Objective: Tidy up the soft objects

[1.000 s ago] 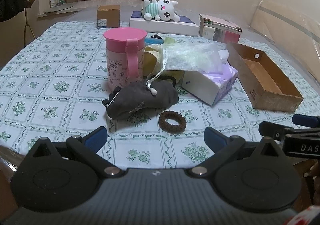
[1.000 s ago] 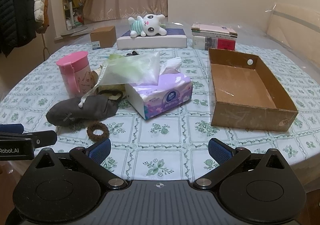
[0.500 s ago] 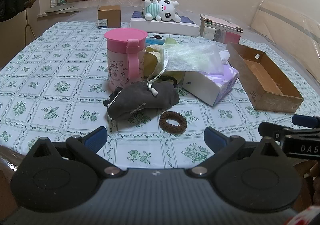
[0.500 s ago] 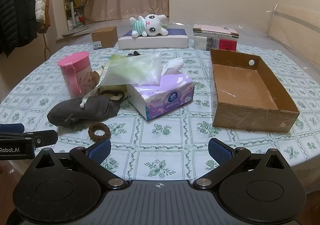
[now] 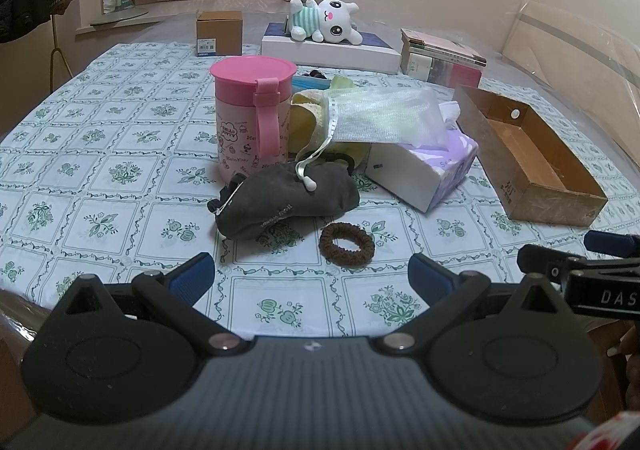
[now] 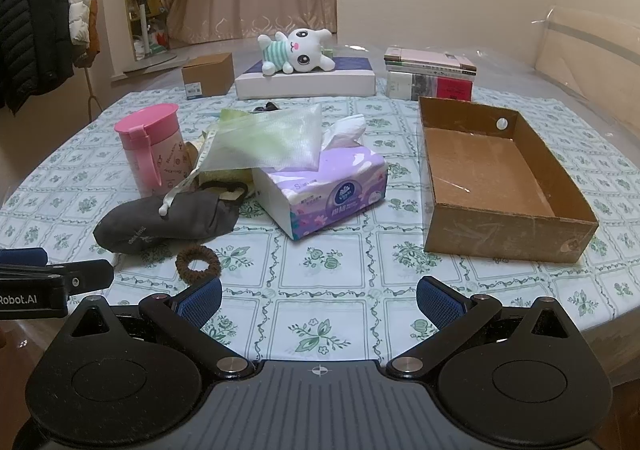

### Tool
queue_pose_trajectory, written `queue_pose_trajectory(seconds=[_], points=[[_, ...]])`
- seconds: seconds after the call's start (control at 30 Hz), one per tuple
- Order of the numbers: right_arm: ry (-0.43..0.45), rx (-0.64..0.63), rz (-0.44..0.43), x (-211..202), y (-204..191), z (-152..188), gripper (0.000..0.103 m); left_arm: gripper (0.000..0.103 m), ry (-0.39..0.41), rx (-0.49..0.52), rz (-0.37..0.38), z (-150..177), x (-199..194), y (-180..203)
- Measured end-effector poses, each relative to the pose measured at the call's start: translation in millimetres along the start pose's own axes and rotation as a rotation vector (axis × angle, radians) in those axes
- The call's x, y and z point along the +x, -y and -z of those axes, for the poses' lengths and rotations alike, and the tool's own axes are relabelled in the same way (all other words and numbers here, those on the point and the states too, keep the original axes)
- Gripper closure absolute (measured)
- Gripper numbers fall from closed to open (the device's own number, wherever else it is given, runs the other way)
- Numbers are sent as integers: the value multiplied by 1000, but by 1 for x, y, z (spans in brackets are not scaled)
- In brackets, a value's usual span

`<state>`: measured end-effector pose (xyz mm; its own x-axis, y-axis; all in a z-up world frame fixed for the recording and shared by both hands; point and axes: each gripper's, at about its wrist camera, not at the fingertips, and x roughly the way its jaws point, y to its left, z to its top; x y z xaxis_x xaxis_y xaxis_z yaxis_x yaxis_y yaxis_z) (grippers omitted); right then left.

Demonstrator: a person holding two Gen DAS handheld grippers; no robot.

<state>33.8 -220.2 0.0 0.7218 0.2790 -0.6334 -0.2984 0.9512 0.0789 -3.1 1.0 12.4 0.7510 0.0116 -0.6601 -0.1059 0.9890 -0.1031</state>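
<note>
A dark grey cloth pouch (image 5: 284,203) (image 6: 168,223) lies on the patterned tablecloth, with a brown hair scrunchie (image 5: 347,242) (image 6: 198,264) just in front of it. Behind them a white-green mesh bag (image 5: 384,113) (image 6: 272,139) rests on a purple tissue pack (image 5: 432,169) (image 6: 332,193) and a yellow cloth (image 5: 308,121). A white plush rabbit (image 5: 324,19) (image 6: 296,51) lies on a flat box at the back. My left gripper (image 5: 312,276) is open and empty, short of the scrunchie. My right gripper (image 6: 320,296) is open and empty near the front edge.
An empty open cardboard box (image 5: 536,157) (image 6: 496,177) stands at the right. A pink lidded mug (image 5: 252,117) (image 6: 150,147) stands left of the pile. A small brown carton (image 6: 208,75) and stacked books (image 6: 432,77) sit at the back.
Both grippers have drifted slightly; the views shift a little. No object on the table has moved.
</note>
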Motion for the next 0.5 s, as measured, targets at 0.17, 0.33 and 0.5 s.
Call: queue_pose_trajectory(seconds=[0.17, 0.33, 0.5], points=[[0, 1, -1, 0, 0, 0, 0, 1, -1, 0, 0, 0, 0, 0], [0, 1, 0, 0, 0, 0, 0, 1, 0, 0, 0, 0, 0, 0], [0, 2, -1, 0, 0, 1, 0, 1, -2, -3, 1, 0, 0, -1]])
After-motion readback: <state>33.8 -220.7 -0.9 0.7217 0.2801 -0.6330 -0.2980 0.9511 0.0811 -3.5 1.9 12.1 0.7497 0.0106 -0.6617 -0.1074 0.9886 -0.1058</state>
